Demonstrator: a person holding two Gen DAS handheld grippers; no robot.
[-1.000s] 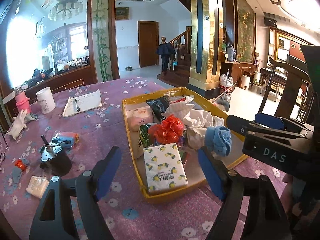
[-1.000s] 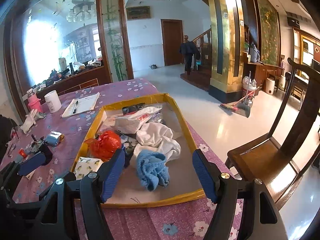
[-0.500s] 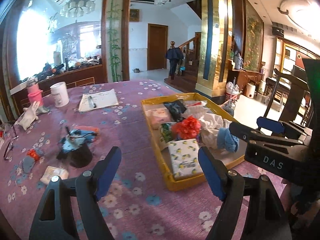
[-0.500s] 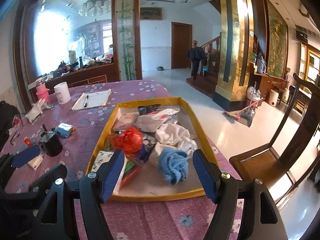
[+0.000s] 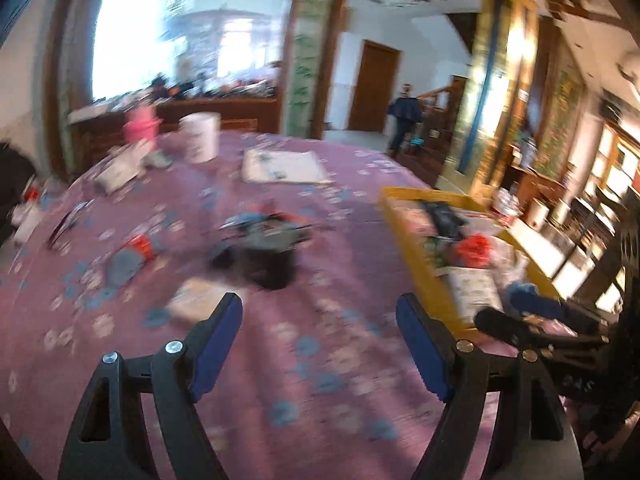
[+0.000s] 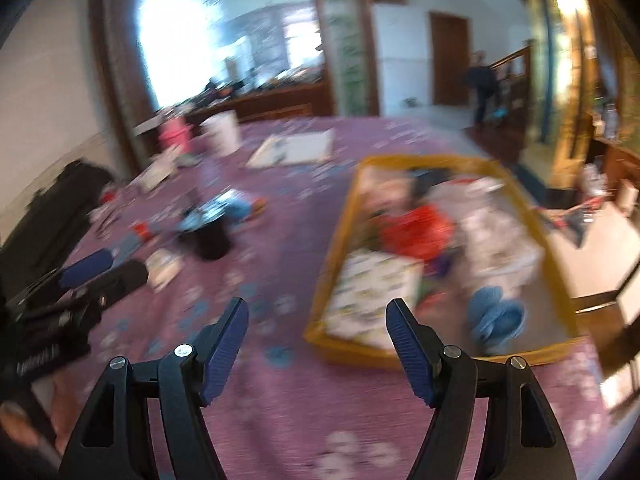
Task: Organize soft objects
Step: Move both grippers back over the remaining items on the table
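Observation:
Both views are motion-blurred. A yellow tray on the purple flowered tablecloth holds a red bag, a white cloth, a blue cloth and a patterned tissue pack. The tray lies at the right in the left wrist view. My left gripper is open and empty above the cloth, facing a dark object and a small pale packet. My right gripper is open and empty, just left of the tray's near corner.
A white cup, a pink container and a notepad stand at the table's far side. Small items lie scattered at the left. A wooden chair stands right of the table.
Both grippers have swung left and pulled back from the tray. The tray has shifted right in both views. Both stay open and empty.

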